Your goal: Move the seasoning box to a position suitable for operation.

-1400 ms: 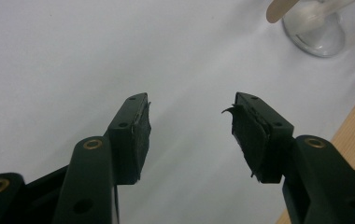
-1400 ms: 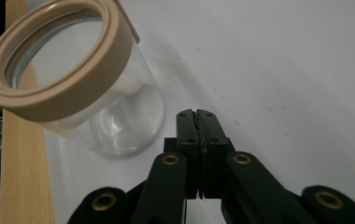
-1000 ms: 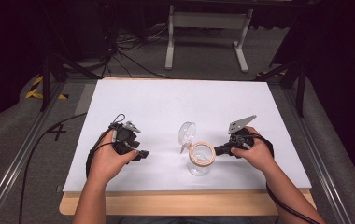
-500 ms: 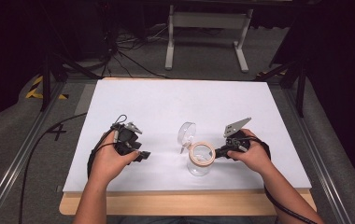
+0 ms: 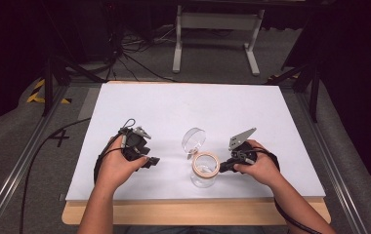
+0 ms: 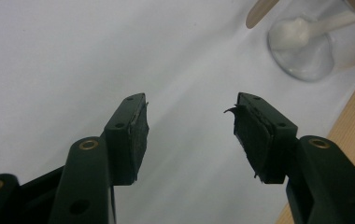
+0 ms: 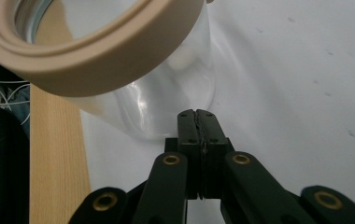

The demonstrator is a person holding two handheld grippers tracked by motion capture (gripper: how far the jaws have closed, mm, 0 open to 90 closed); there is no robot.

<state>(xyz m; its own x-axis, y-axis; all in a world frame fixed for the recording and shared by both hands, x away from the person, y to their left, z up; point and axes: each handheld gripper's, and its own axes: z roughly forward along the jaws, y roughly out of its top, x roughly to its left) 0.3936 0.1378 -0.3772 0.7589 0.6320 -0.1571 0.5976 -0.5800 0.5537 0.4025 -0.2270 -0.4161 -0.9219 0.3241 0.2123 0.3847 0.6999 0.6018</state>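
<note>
We find the clear jar (image 5: pixel 204 171) standing upright on the white table (image 5: pixel 252 112), close to its near edge and between the two hands, with a tan ring (image 5: pixel 205 163) about its mouth. A clear round lid (image 5: pixel 194 138) lies on the table just beyond the jar, apart from it. The right gripper (image 5: pixel 223 167) lies level at the jar's right side; in the right gripper view its jaws are pressed flat together with nothing between them, their tips (image 7: pixel 197 114) right at the glass wall low on the jar (image 7: pixel 166 98), under the tan ring (image 7: pixel 96 51). Whether the tips actually touch the glass we cannot tell. The left gripper (image 5: pixel 152 161) is held over the table well to the left of the jar. In the left gripper view its jaws stand wide apart over bare white surface (image 6: pixel 73 56), gripping nothing, and the jar's base (image 6: pixel 301 46) shows farther off at upper right, near the wooden edge (image 6: pixel 353 135) of the table.
</note>
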